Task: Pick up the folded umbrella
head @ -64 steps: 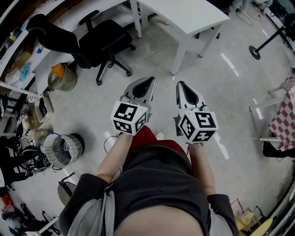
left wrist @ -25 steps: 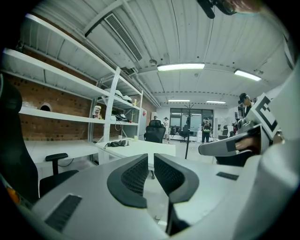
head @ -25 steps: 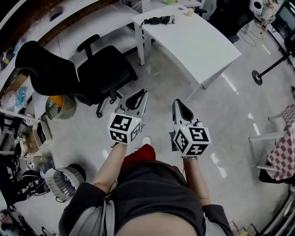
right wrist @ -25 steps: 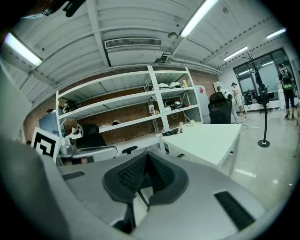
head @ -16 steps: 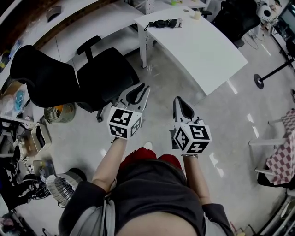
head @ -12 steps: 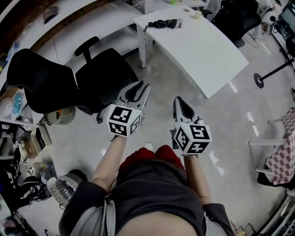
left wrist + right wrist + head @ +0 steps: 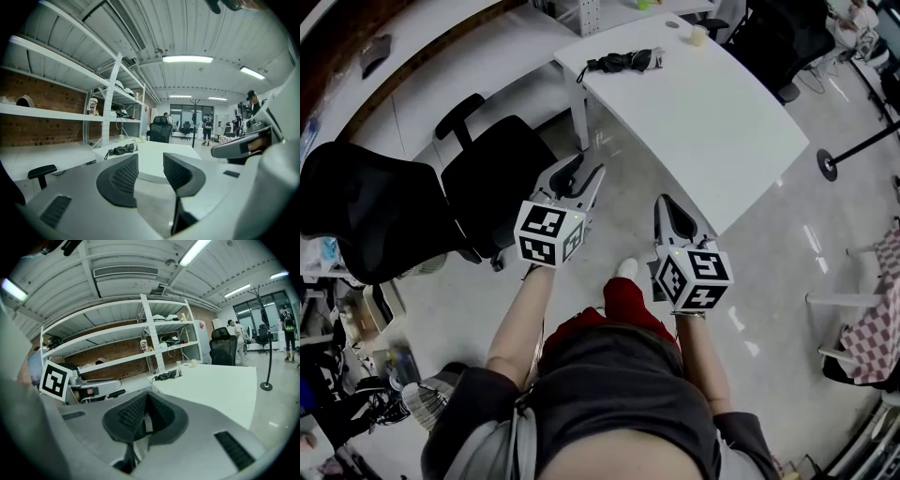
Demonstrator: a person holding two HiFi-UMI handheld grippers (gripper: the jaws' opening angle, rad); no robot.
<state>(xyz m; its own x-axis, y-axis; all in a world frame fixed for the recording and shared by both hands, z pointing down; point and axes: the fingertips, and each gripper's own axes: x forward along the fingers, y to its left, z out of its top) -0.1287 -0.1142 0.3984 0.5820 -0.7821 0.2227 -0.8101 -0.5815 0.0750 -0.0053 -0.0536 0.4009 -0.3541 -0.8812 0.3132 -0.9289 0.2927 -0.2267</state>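
The black folded umbrella is seen in the head view lying flat near the far corner of the white rectangular table. It is well apart from both grippers, with bare floor and much of the table top between. Its long axis is laid across the line of approach, roughly from 9 to 3 o'clock, with a thin strap loop at the 9 o'clock end. A small pale cup is set near it at 2 o'clock. From the left gripper the umbrella is found at about 1 o'clock and from the right gripper at about 11 o'clock. The left is judged the nearer of the 2, though not by much. The left gripper's jaws are parted and have just been opening, with nothing between them. The right gripper's jaws are pressed together at the tips on nothing. A long, nearly level reach is judged to be called for, and the crosswise lie offers the umbrella's middle to the jaws. Only in the head view is the black office chair shown close at 9 o'clock of the left gripper. Only in the 2 gripper views is it shown how low the umbrella sits on the table, at 11 o'clock of the left jaws and at 1 o'clock of the right jaws.
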